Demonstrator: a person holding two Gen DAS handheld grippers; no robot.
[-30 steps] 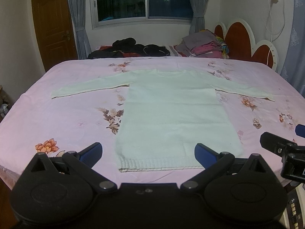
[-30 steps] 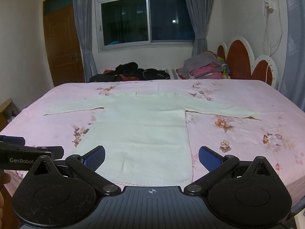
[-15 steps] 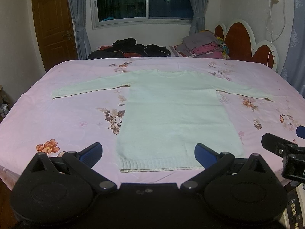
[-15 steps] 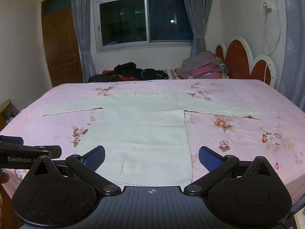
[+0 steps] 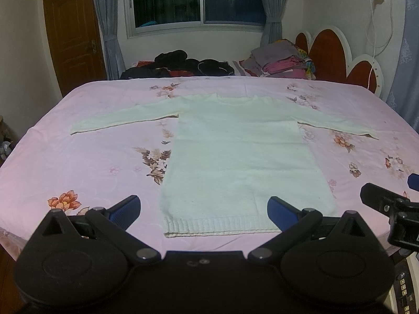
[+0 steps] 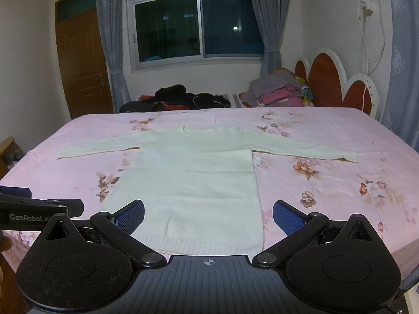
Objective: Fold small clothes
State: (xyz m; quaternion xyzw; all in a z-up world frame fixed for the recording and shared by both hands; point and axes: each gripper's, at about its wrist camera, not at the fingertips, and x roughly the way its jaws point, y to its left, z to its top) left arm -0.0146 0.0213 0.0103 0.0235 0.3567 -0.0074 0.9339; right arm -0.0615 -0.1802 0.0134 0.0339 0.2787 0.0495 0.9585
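While both claws hung spread apart above the near edge of the bed (image 5: 78,157), nothing had been folded.
Left claw (image 5: 203,210) and right claw (image 6: 208,216) gripped nothing; the pale sweater (image 5: 241,157) lay flat on the pink floral sheet, sleeves out, hem nearest. Over the last second the views barely shifted, so the first fold probably remained ahead.

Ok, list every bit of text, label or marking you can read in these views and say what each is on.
"GenRobot.A", cut off after that by the right hand-held gripper: white print on the black body of the left hand-held gripper, at the left edge of the right wrist view.
Small markings on a device at the lower right edge of the left wrist view: too small to read.
Nothing legible on the sweater or bedsheet.
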